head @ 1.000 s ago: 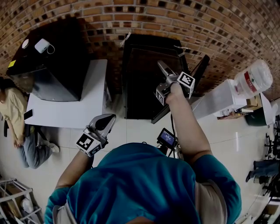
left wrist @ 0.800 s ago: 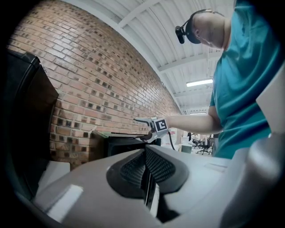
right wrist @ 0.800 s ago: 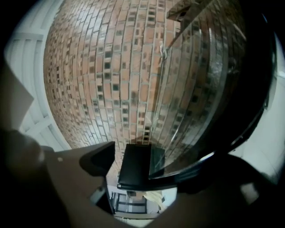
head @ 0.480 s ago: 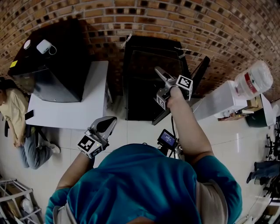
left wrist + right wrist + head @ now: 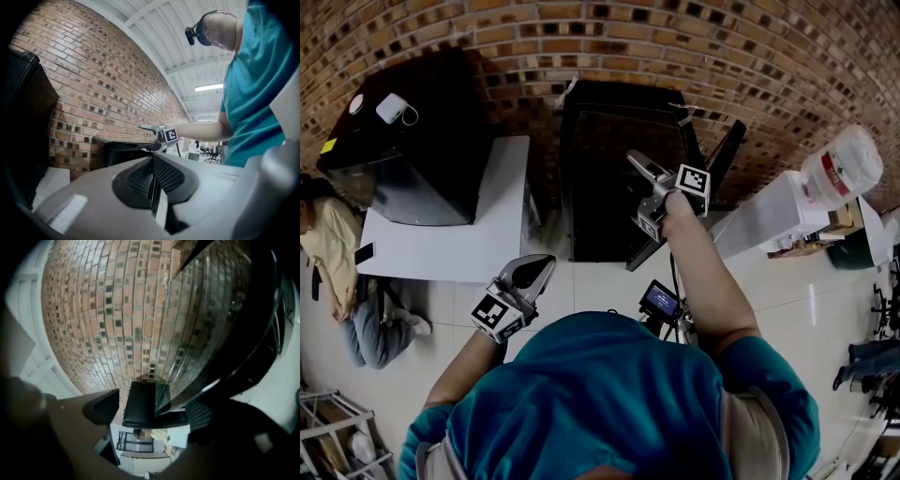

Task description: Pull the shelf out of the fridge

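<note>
Since prev frame right tongs (image 5: 636,161) swung a bit left over the fridge (image 5: 609,122), jaws spread, nothing btwn; left tongs (image 5: 152,178) pressed together, well behind. We can't see the shelf, prob inside, below right tongs. Risk: door (image 5: 722,155) just beside them – clip it & we miss the shelf

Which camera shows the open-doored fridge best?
The head view: the whole fridge from above, door swung open. The left gripper view catches only a dark sliver; the right gripper view only the door's glass, close up.
</note>
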Action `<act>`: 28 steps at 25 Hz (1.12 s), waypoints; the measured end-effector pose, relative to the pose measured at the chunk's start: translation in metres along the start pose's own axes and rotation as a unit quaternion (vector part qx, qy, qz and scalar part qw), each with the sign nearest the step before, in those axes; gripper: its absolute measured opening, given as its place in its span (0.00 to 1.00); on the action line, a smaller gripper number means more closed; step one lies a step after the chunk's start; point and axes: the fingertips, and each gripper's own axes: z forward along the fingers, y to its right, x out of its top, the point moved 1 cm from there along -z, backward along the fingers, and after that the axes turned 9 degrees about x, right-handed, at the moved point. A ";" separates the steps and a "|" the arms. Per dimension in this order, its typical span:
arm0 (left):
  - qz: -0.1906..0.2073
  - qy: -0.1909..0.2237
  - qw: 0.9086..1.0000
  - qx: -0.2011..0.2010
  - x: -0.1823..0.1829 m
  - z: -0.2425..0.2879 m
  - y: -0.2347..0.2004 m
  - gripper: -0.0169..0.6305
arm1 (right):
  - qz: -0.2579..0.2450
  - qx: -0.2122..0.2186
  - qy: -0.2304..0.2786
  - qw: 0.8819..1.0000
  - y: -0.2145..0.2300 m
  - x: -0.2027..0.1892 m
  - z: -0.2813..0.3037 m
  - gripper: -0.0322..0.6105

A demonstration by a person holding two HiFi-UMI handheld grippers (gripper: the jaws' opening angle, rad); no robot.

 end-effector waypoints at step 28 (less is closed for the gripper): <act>0.010 0.014 1.000 -0.022 0.004 -0.027 -0.025 0.01 | -0.222 0.147 -0.095 0.959 -0.111 -0.082 -0.018 0.45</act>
